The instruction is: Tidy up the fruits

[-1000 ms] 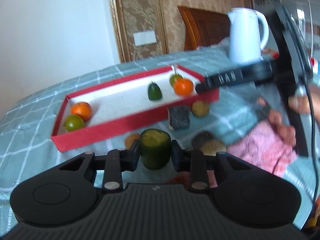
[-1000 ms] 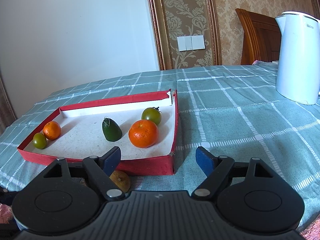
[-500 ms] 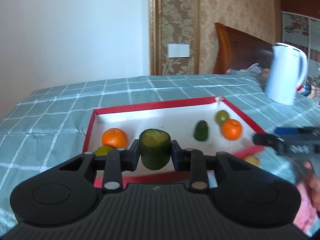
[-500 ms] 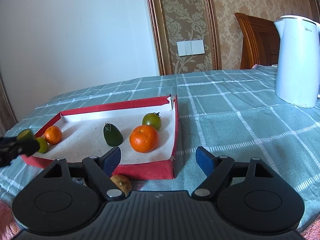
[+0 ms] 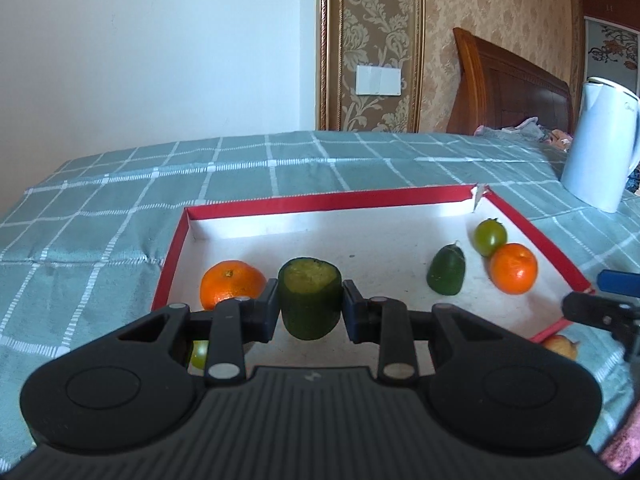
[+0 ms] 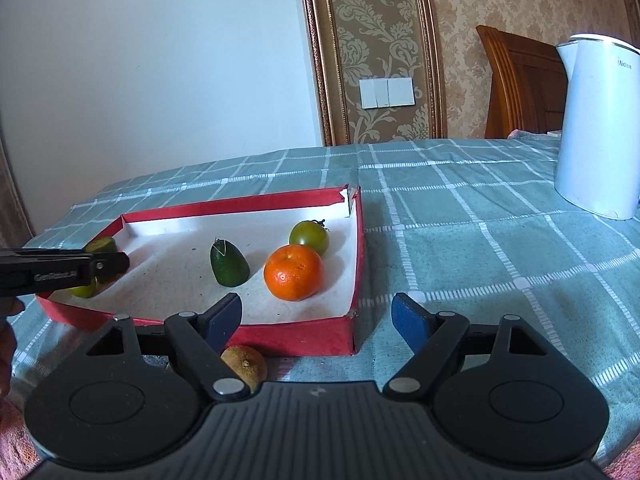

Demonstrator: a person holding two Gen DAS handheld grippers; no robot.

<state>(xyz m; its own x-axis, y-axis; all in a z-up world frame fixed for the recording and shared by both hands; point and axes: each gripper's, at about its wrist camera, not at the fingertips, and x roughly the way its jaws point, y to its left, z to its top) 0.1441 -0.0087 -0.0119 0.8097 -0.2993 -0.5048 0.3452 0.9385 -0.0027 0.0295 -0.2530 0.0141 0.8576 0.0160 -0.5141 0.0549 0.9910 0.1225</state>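
- Teal checked cloth [image 6: 480, 240] covers the work surface; a white wall and patterned gold wallpaper form the background.
- Left gripper [image 5: 310, 304]: jaws clamped on a dark green cut fruit [image 5: 310, 300], pads pressing both of its sides. The fruit is held upright, pale cut face up, above the near left part of the red tray [image 5: 328, 200].
- Right gripper [image 6: 318, 318]: jaws spread wide, nothing between them. It hovers in front of the tray's near right corner, over the cloth.
- Brown fruit [image 6: 245, 366]: lies on the cloth outside the tray, just in front of its near wall, partly hidden behind the right gripper's left finger.
- Small green fruit [image 5: 199, 354]: inside the tray at its near left corner, mostly hidden by the left gripper's linkage.
- Left orange [image 5: 232, 282]: inside the tray, just beyond the small green fruit, near the left wall.
- Right orange [image 6: 293, 272]: inside the tray, toward the right wall.
- Dark green pointed fruit [image 6: 229, 262]: stands on the tray floor just left of the right orange, apart from it.
- Green tomato [image 6: 309, 236]: behind the right orange, appearing to touch it.
- White kettle [image 6: 600, 128]: stands on the cloth at far right, well apart from the tray.
- Wooden headboard [image 5: 508, 84] and wall switch plate [image 6: 386, 93]: beyond the surface.
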